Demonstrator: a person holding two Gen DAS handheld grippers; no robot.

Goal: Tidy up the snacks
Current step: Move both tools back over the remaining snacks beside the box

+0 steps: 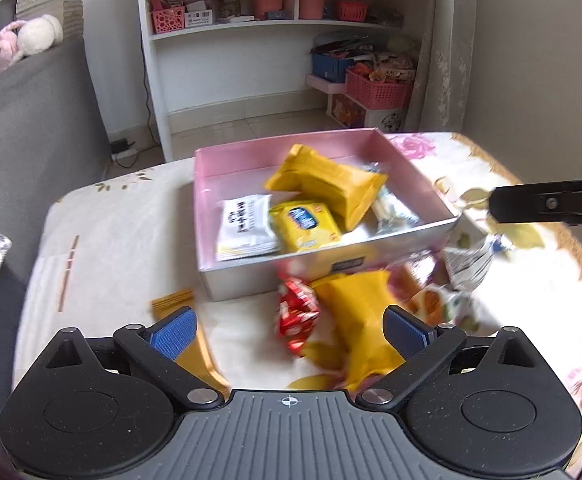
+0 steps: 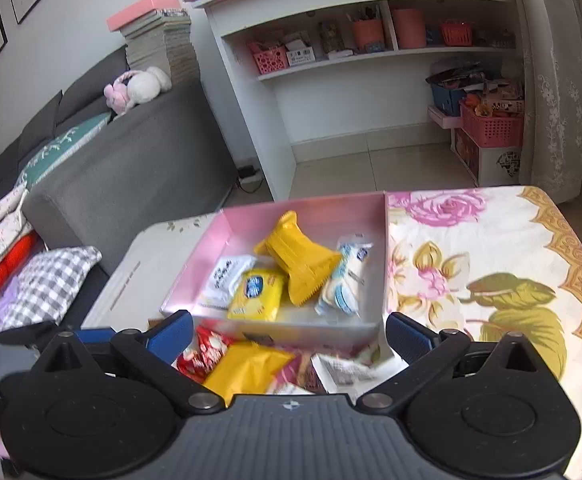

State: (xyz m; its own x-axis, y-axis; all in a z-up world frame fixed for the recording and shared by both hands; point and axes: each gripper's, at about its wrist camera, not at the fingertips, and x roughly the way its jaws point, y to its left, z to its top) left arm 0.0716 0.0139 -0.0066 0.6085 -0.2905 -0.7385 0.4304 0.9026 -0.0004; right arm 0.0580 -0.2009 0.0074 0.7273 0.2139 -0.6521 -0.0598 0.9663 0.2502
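A pink box [image 1: 227, 160] [image 2: 211, 248] sits on the flowered tablecloth. Inside it lie a big yellow packet [image 1: 327, 184] [image 2: 297, 258], a small yellow biscuit packet [image 1: 305, 224] [image 2: 256, 294], a white packet [image 1: 247, 226] [image 2: 227, 276] and a white-blue packet [image 2: 347, 280]. In front of the box loose snacks lie in a heap: a red packet [image 1: 295, 314] [image 2: 203, 354], a yellow packet [image 1: 359, 312] [image 2: 247, 368] and a white wrapper [image 1: 469, 266] [image 2: 347, 370]. My left gripper [image 1: 289, 326] hangs open over the heap, holding nothing. My right gripper [image 2: 289, 336] is open too, with nothing between its fingers, and one of its fingers [image 1: 547, 202] shows at the right edge of the left wrist view.
A grey sofa [image 2: 131, 168] with cushions stands to the left of the table. White shelves [image 2: 371, 60] with pink baskets stand behind it. The table's right side shows bare flowered cloth [image 2: 491, 280]. Another orange-yellow packet [image 1: 195, 344] lies under the left finger.
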